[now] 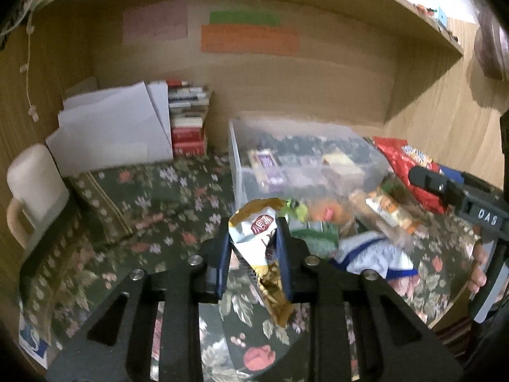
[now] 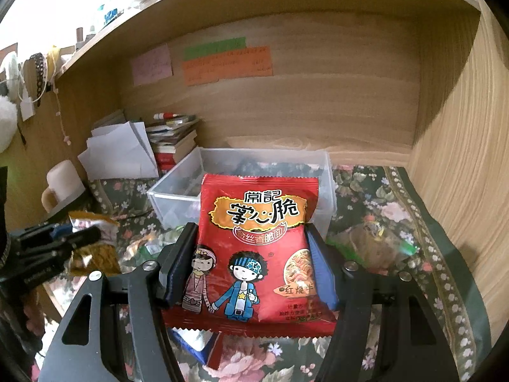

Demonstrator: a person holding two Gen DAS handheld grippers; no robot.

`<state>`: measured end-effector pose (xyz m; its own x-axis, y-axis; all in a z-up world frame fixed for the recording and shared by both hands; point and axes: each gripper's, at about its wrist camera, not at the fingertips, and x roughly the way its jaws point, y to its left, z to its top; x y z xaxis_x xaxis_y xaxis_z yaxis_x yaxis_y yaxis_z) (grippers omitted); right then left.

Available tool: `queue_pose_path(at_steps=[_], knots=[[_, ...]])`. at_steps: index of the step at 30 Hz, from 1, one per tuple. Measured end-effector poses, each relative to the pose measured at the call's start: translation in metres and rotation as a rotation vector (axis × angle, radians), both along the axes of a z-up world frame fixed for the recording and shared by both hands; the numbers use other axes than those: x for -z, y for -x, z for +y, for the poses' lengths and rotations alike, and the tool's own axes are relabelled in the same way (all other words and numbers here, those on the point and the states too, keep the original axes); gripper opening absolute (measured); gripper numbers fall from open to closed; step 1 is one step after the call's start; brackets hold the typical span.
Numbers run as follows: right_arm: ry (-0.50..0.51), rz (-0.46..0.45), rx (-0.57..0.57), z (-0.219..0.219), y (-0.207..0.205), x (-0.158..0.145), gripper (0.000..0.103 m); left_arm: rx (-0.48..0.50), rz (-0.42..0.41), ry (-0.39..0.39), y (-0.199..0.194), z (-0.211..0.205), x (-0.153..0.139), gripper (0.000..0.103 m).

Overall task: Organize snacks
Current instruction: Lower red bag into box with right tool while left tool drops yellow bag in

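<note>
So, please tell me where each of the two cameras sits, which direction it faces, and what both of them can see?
Left wrist: sits on the left gripper, facing the desk's back wall; its fingers pinch a gold-and-white snack packet; fingers of the person's right hand show.
Right wrist: sits on the right gripper, same direction; its fingers clamp a red noodle packet; no hand shows.
Shared: clear plastic bin, white mug, book stack, floral cloth, each other's gripper.

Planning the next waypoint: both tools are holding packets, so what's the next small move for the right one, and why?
Probably carry the right tool forward over the clear bin and release. It grips the red noodle packet just short of the bin, whose top is open.
</note>
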<state>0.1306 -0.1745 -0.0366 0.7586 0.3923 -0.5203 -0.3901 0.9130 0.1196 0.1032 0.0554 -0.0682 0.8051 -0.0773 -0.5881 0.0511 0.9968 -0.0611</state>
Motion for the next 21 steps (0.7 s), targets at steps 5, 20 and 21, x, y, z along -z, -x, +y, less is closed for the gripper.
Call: queue_pose_path(at_steps=[5, 20, 21], knots=[[0.004, -0.026, -0.006, 0.003, -0.007, -0.011, 0.062, -0.008, -0.047, -0.004, -0.012, 0.003, -0.019, 0.026], [0.014, -0.056, -0.039, 0.021, -0.05, -0.027, 0.062, 0.002, -0.1, 0.011, -0.078, -0.007, -0.052, 0.026], [0.02, -0.054, -0.04, 0.023, -0.055, -0.026, 0.062, 0.004, -0.101, 0.011, -0.081, -0.009, -0.053, 0.026]])
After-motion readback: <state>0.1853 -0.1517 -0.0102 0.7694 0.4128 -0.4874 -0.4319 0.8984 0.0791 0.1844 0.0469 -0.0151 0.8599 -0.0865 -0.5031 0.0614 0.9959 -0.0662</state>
